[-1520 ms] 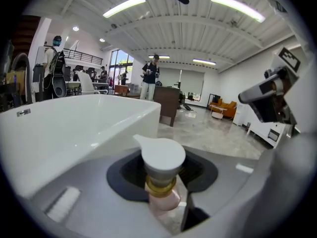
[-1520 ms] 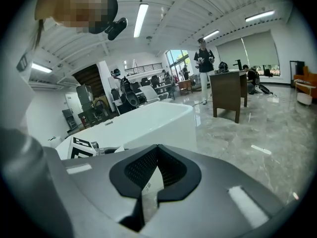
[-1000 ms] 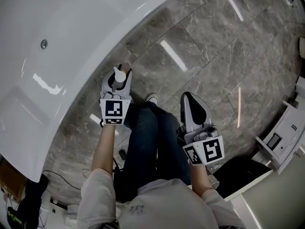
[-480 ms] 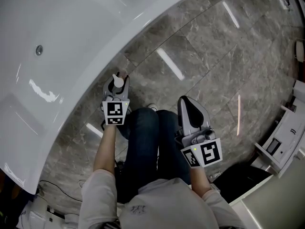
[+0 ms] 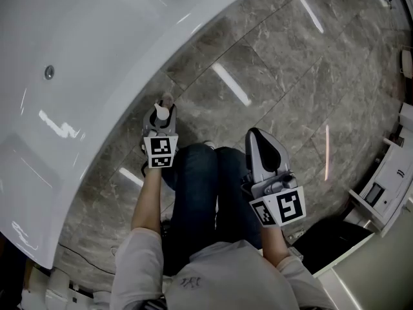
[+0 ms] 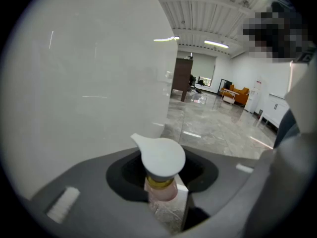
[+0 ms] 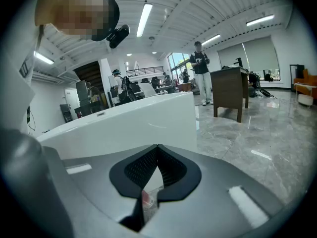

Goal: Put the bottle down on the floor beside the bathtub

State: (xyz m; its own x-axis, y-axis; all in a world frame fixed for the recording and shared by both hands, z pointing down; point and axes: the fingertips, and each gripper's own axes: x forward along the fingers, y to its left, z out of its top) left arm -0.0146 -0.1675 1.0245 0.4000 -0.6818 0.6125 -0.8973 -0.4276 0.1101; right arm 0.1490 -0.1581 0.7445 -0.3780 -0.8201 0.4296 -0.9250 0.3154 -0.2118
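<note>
A bottle (image 5: 162,112) with a white pump top, gold collar and pinkish body (image 6: 161,157) stands upright between the jaws of my left gripper (image 5: 162,106), which is shut on it. It hangs over the grey marble floor (image 5: 277,63), close to the curved white wall of the bathtub (image 5: 77,57). In the left gripper view the tub wall (image 6: 84,83) fills the left side. My right gripper (image 5: 258,137) is held over the person's right knee, shut with nothing in it; its jaw tips meet (image 7: 157,150).
The person's legs in jeans (image 5: 200,192) are between the two grippers. A white fixture (image 5: 387,186) stands at the right edge. In the right gripper view a dark wooden desk (image 7: 230,90) and a standing person (image 7: 200,71) are far off.
My left gripper with the bottle has dropped lower, away from the head camera, staying beside the tub wall. The right gripper has barely moved.
</note>
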